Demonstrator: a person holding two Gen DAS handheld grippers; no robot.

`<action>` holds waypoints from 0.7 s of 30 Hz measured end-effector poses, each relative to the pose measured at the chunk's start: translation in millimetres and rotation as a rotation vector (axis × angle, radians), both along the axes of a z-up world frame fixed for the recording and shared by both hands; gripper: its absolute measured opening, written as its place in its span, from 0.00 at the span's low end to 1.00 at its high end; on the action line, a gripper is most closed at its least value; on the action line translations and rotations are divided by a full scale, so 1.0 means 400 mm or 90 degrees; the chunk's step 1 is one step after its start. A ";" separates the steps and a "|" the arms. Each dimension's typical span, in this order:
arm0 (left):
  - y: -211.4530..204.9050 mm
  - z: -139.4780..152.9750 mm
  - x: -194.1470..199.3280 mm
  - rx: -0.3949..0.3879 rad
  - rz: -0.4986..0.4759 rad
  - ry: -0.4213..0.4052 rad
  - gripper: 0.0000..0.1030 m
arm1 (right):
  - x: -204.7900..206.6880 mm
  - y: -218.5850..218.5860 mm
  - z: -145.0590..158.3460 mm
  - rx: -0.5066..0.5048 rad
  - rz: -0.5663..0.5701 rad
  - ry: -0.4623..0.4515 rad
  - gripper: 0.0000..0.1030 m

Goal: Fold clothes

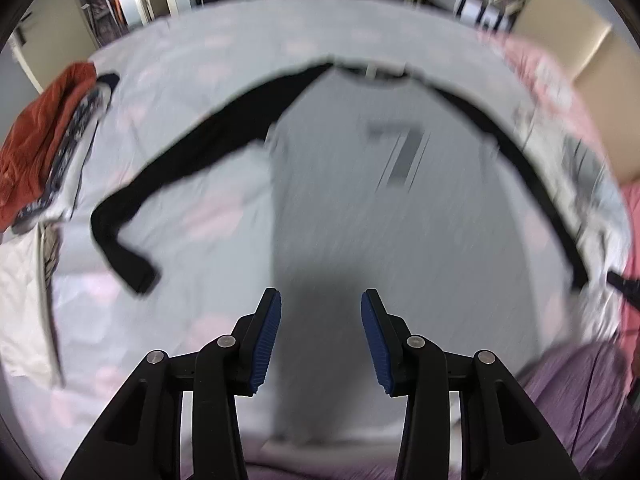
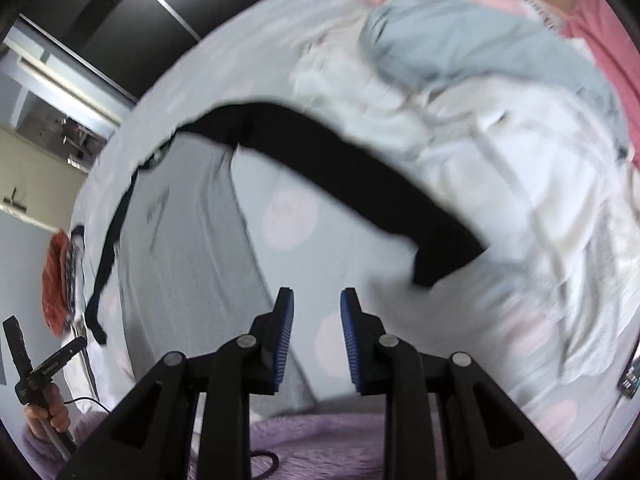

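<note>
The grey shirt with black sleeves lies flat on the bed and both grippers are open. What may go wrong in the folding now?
1. The left sleeve lies bent near its cuff, so a fold may trap a crease.
2. The right sleeve ends against the unfolded clothes pile; the right gripper might pinch pile fabric too.
3. The pictures are blurred, so aiming a grasp is uncertain.

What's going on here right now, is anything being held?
No. A person is folding clothes on a bed with two handheld grippers. A grey shirt with black sleeves lies spread flat, face up, sleeves out to both sides. The left gripper and right gripper are both open and empty above its lower end. Unfolded clothes are heaped at the right, with more at the left.
</note>
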State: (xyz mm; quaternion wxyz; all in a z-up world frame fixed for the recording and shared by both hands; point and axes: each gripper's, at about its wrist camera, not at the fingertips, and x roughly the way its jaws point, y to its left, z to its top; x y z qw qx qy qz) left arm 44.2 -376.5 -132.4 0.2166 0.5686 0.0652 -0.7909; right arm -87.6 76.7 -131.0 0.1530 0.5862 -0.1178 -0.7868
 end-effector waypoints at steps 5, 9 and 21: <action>0.020 -0.011 -0.059 -0.022 0.040 0.116 0.42 | -0.054 0.087 0.053 0.053 -0.003 0.037 0.23; -0.008 -0.027 -0.086 -0.032 0.075 0.165 0.42 | -0.090 0.145 0.049 0.097 0.005 0.016 0.23; -0.063 -0.150 -0.133 -0.026 0.050 0.096 0.42 | -0.170 0.187 -0.154 0.100 0.018 -0.148 0.23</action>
